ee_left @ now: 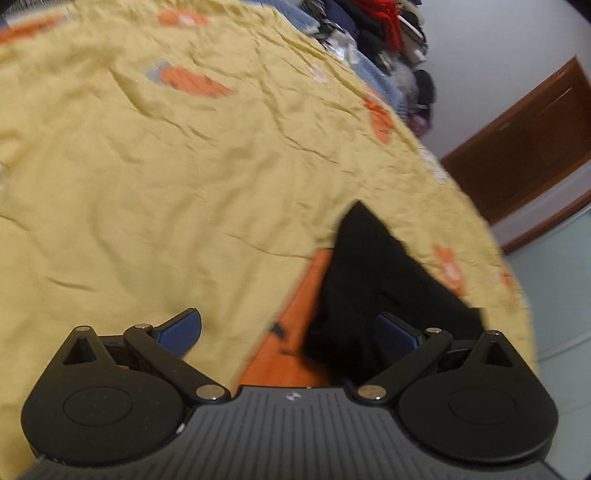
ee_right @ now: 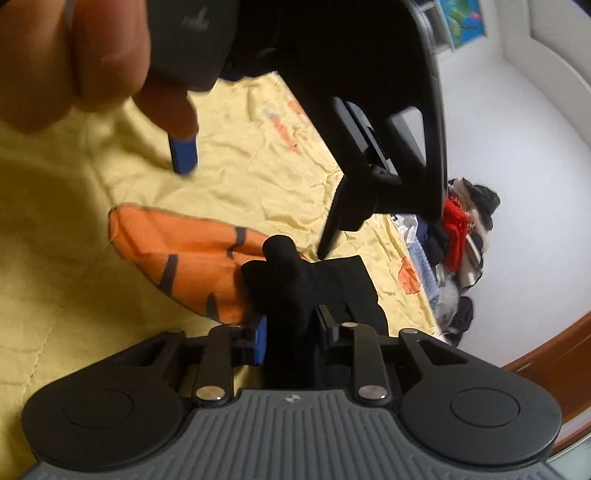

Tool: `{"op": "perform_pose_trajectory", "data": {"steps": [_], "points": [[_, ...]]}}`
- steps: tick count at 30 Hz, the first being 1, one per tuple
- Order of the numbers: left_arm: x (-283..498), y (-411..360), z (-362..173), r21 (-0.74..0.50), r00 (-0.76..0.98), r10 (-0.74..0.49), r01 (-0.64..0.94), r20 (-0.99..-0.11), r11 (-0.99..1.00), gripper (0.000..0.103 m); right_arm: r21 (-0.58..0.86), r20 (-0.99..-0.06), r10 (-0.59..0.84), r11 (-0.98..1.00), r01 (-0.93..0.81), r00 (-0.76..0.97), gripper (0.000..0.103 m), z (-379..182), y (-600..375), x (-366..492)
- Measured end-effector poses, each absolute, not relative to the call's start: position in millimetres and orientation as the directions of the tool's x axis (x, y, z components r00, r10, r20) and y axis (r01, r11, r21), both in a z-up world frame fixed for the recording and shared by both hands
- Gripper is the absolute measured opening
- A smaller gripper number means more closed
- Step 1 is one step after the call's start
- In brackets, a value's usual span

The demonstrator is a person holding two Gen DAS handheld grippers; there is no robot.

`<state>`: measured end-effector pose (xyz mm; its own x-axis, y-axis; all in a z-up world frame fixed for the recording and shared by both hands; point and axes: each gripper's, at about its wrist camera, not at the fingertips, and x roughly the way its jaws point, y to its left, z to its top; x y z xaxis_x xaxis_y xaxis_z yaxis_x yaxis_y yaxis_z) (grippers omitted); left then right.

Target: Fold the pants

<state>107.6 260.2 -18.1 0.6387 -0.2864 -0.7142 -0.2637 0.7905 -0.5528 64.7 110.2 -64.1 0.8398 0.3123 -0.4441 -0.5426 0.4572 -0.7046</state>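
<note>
Gripping a bunched fold of the black pants (ee_right: pixel 314 284), the right claw (ee_right: pixel 291 328) sits closed over the orange carrot patch (ee_right: pixel 184 254) on the yellow bedspread (ee_left: pixel 147 166). Left claw (ee_left: pixel 291 328) gapes wide, empty, pants beside its right finger.

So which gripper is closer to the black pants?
Right. The right gripper is shut on the black pants; the left gripper is open, with the pants beside one finger.

Left-wrist view motion-blurred — black pants (ee_left: pixel 373 291) cover the left gripper's (ee_left: pixel 288 332) right finger and drop out of sight behind its body; clothes pile (ee_left: pixel 388 33) cut by top edge.
</note>
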Motion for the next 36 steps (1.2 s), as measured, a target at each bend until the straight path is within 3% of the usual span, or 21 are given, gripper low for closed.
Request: {"op": "perform_pose_trajectory", "data": {"steps": [5,12,15,18,21,23,26,29,32,36], "points": [[131.7,251.5,-29.3,-0.747,0.631,-0.491,-0.224,-0.601,0.626,0.102,-0.449,-0.458,0.406,0.662,-0.600,0.791,0.018,-20.2,70.8,87.1],[184.5,231.0,-56.0,-0.843,0.621,-0.594,-0.228,-0.512,0.488,0.100,-0.392,-0.454,0.417,0.700,-0.597,0.787,0.018,1.4,51.7,97.5],[197.8,223.3,-56.9,-0.849,0.602,-0.623,-0.200,-0.500,0.489,0.089,-0.379,-0.473,0.429,0.689,-0.617,0.770,0.019,-0.4,50.2,92.4],[204.8,213.9,-62.2,-0.850,0.566,-0.652,-0.193,-0.505,0.491,0.080,-0.274,-0.491,0.491,0.697,-0.662,0.720,0.019,6.2,35.0,85.6],[204.1,210.2,-60.6,-0.820,0.559,-0.629,-0.179,-0.540,0.544,0.067,-0.069,-0.456,0.579,0.734,-0.675,0.676,0.019,19.5,-1.9,87.5],[203.6,208.7,-61.1,-0.796,0.562,-0.601,-0.191,-0.568,0.574,0.046,0.068,-0.447,0.582,0.780,-0.623,0.680,0.019,21.4,-29.1,102.3],[200.1,210.3,-61.2,-0.756,0.575,-0.549,-0.205,-0.607,0.622,0.025,0.058,-0.529,0.470,0.851,-0.522,0.707,0.019,8.4,-38.3,132.3],[191.9,203.2,-54.7,-0.725,0.612,-0.497,-0.192,-0.615,0.661,0.022,0.019,-0.586,0.419,0.863,-0.506,0.694,0.019,-9.9,-22.6,151.4],[171.4,184.7,-27.5,-0.619,0.673,-0.387,-0.134,-0.630,0.774,0.020,0.155,-0.531,0.490,0.858,-0.490,0.691,0.019,-2.5,-22.7,154.8],[140.3,143.3,13.0,-0.504,0.760,-0.297,-0.047,-0.579,0.862,0.018,0.251,-0.490,0.531,0.846,-0.471,0.691,0.019,3.8,-30.3,148.6]]}}
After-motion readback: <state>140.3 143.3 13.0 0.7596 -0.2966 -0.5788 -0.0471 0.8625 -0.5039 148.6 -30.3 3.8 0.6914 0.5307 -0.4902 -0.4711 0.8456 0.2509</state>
